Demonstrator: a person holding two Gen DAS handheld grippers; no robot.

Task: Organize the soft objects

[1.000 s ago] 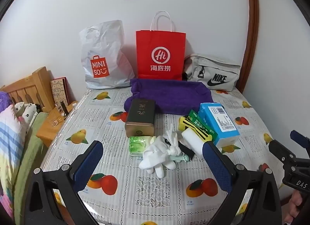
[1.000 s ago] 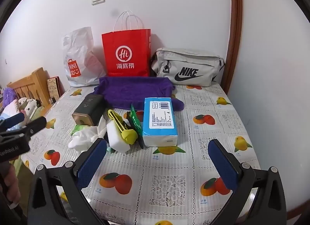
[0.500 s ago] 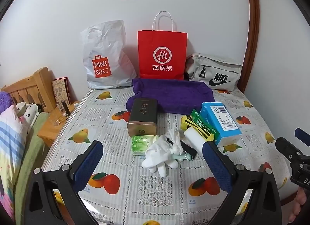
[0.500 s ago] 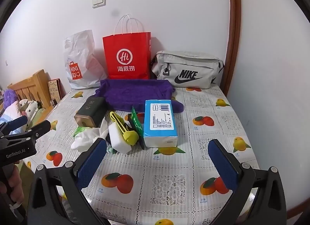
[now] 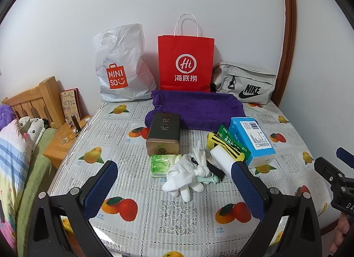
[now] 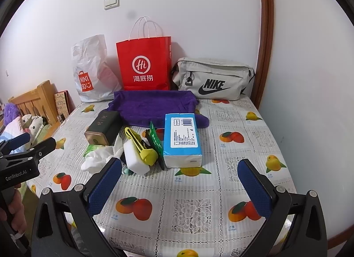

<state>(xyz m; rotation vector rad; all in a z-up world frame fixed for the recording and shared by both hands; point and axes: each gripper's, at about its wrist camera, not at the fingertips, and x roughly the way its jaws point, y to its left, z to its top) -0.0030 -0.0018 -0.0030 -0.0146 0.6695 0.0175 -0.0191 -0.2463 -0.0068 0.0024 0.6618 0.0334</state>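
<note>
A purple towel (image 5: 194,108) (image 6: 152,106) lies flat near the back of the table. In front of it sits a heap: white gloves (image 5: 185,177) (image 6: 97,159), a blue tissue pack (image 5: 252,139) (image 6: 182,137), a white sponge (image 6: 135,157), a yellow clip (image 6: 141,146), a green sachet (image 5: 234,144) and a green wipes pack (image 5: 162,164). My left gripper (image 5: 174,181) hovers open just before the gloves. My right gripper (image 6: 179,181) hangs open in front of the tissue pack, holding nothing.
A dark gold-rimmed tin (image 5: 163,133) (image 6: 104,128) lies left of the heap. Against the wall stand a white Miniso bag (image 5: 121,64), a red paper bag (image 5: 185,62) and a grey Nike pouch (image 6: 212,80). A bedside stand (image 5: 64,144) and bed are left.
Both grippers have pulled back and risen slightly, so the table objects sit a little lower and farther in each view. Nothing on the table moved.
</note>
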